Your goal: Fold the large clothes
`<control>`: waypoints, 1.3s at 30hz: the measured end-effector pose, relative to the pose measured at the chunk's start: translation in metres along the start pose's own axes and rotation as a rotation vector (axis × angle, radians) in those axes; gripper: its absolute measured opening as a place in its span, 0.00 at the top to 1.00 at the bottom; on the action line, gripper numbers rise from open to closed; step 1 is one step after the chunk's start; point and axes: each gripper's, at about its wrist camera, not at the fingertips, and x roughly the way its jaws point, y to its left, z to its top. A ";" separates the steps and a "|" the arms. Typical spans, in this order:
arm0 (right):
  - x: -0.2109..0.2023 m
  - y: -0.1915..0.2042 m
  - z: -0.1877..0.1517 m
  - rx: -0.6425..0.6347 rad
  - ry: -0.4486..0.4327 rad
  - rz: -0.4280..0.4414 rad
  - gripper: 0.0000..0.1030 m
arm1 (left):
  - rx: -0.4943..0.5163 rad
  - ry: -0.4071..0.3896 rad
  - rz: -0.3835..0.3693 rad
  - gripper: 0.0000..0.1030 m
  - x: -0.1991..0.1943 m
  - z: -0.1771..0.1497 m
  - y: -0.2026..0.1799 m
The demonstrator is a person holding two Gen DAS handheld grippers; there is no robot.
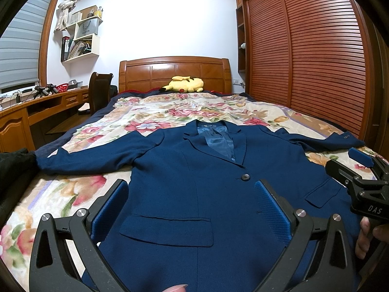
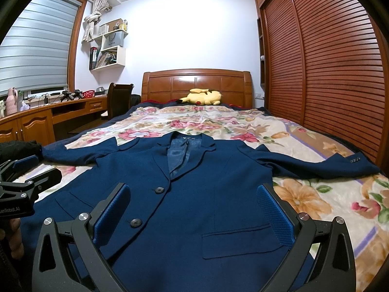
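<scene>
Where both claws hover spread above it, left gripper (image 1: 192,199) and right gripper (image 2: 194,202) holding nothing, navy blazer (image 1: 194,194) lies flat on floral bedspread (image 2: 316,194). Beyond blazer: yellow plush (image 1: 184,84); shelf bag (image 1: 86,28) reads "HONOR".

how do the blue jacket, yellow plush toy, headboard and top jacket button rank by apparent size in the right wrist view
1. blue jacket
2. headboard
3. yellow plush toy
4. top jacket button
The jacket lies nearest the camera, which inflates it.

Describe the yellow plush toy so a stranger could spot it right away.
Start at the wooden headboard at the far end of the bed. Lying just in front of it is the yellow plush toy, a Pikachu, the only toy there, beyond the floral blanket.
</scene>
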 end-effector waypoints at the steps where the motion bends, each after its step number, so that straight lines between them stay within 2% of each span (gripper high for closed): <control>1: 0.000 0.000 0.000 0.000 0.000 0.000 0.00 | 0.000 0.000 0.000 0.00 0.000 0.000 0.000; 23: 0.001 0.002 0.001 -0.009 0.016 0.016 0.00 | 0.002 0.016 0.010 0.00 -0.003 0.002 0.003; 30: 0.002 0.008 0.007 -0.012 0.043 0.076 0.00 | -0.029 0.064 0.030 0.00 -0.009 0.000 0.025; 36: 0.001 0.010 0.013 -0.023 0.048 0.128 0.00 | -0.033 0.108 0.091 0.00 -0.009 -0.005 0.049; 39: 0.004 0.013 0.014 -0.033 0.048 0.141 0.00 | -0.049 0.124 0.096 0.00 -0.008 -0.006 0.062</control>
